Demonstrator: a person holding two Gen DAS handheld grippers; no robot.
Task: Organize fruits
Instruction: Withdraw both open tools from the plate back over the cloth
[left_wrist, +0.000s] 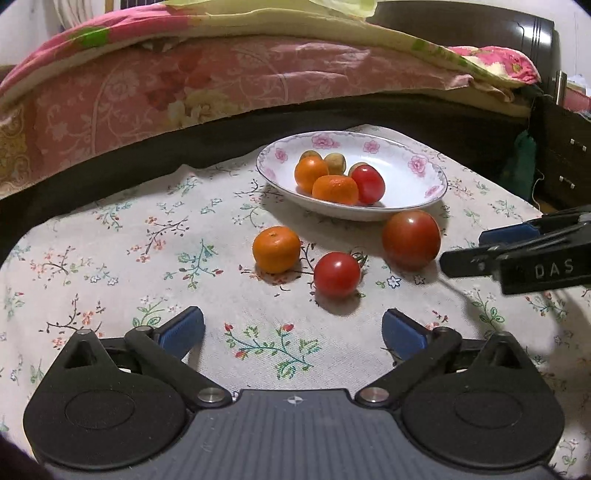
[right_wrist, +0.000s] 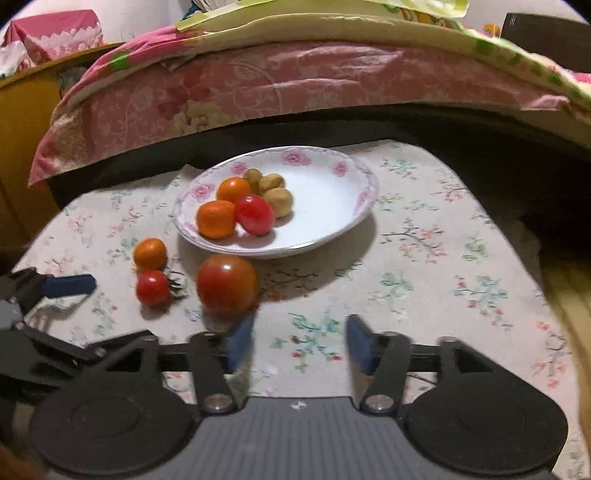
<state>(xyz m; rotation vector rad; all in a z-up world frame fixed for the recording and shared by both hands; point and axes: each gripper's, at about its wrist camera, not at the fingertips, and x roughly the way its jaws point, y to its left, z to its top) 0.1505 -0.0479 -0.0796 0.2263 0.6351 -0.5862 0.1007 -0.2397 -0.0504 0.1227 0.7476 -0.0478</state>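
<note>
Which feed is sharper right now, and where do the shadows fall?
Left wrist view: sharp, with crisp edges on the small tomato and the plate; shadows fall toward the camera. Right wrist view: motion-blurred, the right gripper pads smeared and the large tomato soft. Both bend the bed edge, fisheye-style.

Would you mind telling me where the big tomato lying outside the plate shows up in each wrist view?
Left wrist view: the big tomato sits right of centre, just in front of the plate.
Right wrist view: it sits left of centre, below the plate's near rim.
Shared landmark: the plate with pink flowers.
</note>
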